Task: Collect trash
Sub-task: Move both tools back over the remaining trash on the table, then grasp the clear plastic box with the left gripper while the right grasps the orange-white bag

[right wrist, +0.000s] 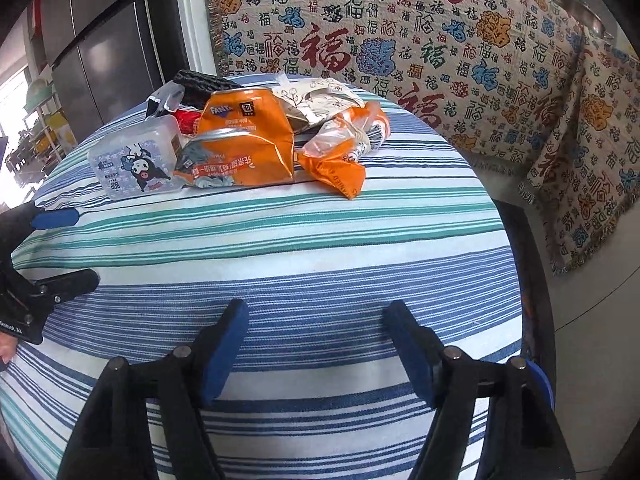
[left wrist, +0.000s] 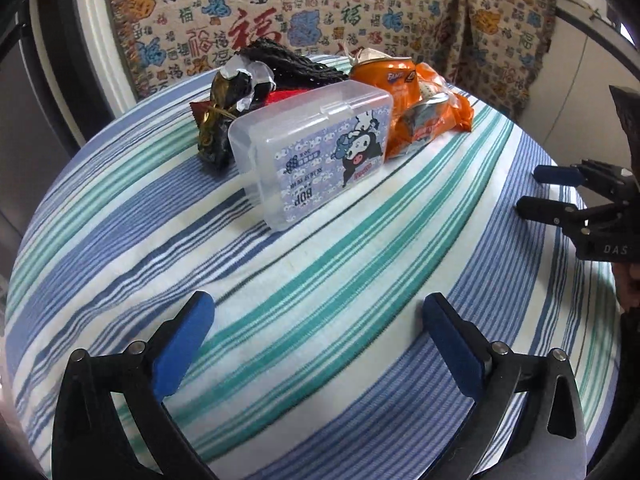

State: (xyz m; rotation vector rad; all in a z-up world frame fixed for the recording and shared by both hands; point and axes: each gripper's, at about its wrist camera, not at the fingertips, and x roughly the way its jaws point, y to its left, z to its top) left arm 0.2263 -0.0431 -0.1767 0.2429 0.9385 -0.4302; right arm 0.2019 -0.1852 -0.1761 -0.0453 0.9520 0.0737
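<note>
A heap of trash lies at the far side of the striped tablecloth (left wrist: 320, 264): a clear plastic box (left wrist: 316, 152) with a cartoon label, a crushed orange Fanta can (left wrist: 390, 76), orange wrappers (left wrist: 432, 120), a dark crumpled wrapper (left wrist: 218, 128) and a black net (left wrist: 288, 62). My left gripper (left wrist: 318, 312) hovers open over bare cloth, short of the box. In the right wrist view the can (right wrist: 244, 144), box (right wrist: 136, 160), orange wrapper (right wrist: 336, 160) and a printed paper bag (right wrist: 320, 100) lie ahead. My right gripper (right wrist: 316, 320) is open, nothing between its fingers.
A patterned blanket (right wrist: 400, 40) with red and blue characters drapes the sofa behind the table. A dark refrigerator (right wrist: 104, 48) stands at the back left. The table edge (right wrist: 516, 280) drops off on the right. Each gripper shows in the other's view, the right one (left wrist: 536, 192) and the left one (right wrist: 76, 244).
</note>
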